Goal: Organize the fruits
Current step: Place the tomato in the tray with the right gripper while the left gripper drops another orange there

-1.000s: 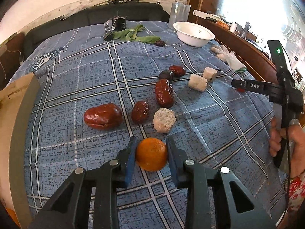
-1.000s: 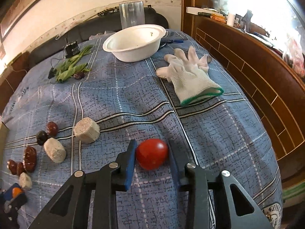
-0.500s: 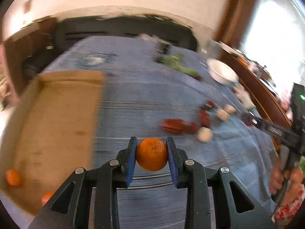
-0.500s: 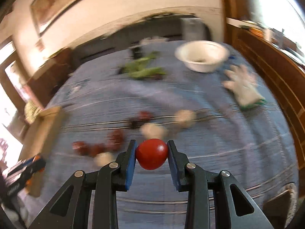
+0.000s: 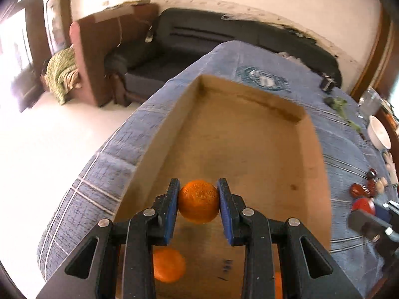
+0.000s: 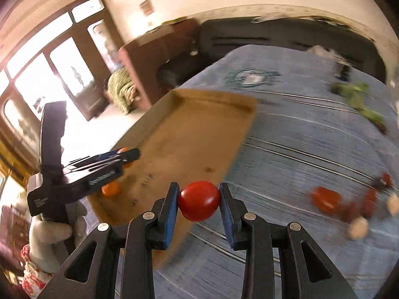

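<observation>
Left gripper (image 5: 198,200) clenched on orange (image 5: 198,201) – above cardboard tray (image 5: 249,134), second orange (image 5: 168,265) at 7 o'clock. Right gripper (image 6: 198,200) clenched on tomato (image 6: 198,200) – over tray's right edge.

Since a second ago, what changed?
Both tools lifted their fruit off the cloth and swung toward the cardboard box. The left tool now holds the orange over the box; the right tool carries the tomato near the box's edge. Grips unchanged; the dates stay on the cloth.
</observation>
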`<act>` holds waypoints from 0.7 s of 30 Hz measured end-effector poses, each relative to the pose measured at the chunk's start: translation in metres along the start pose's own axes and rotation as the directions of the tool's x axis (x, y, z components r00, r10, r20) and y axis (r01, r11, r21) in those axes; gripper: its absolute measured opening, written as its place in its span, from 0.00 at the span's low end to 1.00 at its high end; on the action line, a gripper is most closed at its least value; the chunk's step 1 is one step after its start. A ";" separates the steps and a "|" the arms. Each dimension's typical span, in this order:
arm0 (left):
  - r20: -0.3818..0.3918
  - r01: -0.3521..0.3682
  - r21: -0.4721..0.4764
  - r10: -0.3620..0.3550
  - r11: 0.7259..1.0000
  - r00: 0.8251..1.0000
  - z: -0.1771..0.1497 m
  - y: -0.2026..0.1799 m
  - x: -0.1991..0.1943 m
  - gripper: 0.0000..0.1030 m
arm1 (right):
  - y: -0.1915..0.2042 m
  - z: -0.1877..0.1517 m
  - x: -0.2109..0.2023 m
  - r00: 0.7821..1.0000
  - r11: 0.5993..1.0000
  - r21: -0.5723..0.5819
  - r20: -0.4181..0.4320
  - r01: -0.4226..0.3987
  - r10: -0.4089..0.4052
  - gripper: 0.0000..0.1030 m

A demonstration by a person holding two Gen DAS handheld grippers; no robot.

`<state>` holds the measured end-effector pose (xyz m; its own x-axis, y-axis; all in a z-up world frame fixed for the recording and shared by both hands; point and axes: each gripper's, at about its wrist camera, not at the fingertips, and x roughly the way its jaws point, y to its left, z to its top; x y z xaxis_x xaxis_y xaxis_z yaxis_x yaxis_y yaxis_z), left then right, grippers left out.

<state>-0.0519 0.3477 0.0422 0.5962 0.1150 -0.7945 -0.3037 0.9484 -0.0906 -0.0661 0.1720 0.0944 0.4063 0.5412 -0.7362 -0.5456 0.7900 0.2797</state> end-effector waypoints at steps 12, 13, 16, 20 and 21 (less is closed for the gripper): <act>-0.028 0.007 -0.040 -0.008 0.999 1.000 -0.009 0.026 0.006 0.30 | 0.049 -0.011 0.082 0.992 0.991 -0.126 -0.114 0.039 -0.053 0.36; -0.026 0.009 -0.047 -0.010 0.999 1.000 -0.010 0.027 0.005 0.31 | 0.050 -0.012 0.083 0.993 0.990 -0.133 -0.108 0.040 -0.055 0.37; -0.013 0.021 -0.071 -0.022 0.997 1.000 -0.009 0.030 -0.003 0.41 | 0.051 -0.010 0.081 0.994 0.989 -0.140 -0.094 0.049 -0.062 0.38; 0.041 0.016 -0.082 -0.013 0.996 0.999 -0.008 0.028 -0.028 0.48 | 0.047 -0.004 0.064 0.997 0.990 -0.135 -0.061 0.036 -0.045 0.45; 0.058 0.018 -0.084 -0.013 0.996 0.998 -0.007 0.026 -0.035 0.51 | 0.048 -0.004 0.057 0.998 0.990 -0.134 -0.051 0.035 -0.042 0.46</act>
<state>-0.0862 0.3666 0.0638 0.6420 0.1195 -0.7573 -0.3547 0.9220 -0.1552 -0.0725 0.2394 0.0632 0.3913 0.4920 -0.7777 -0.6242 0.7629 0.1686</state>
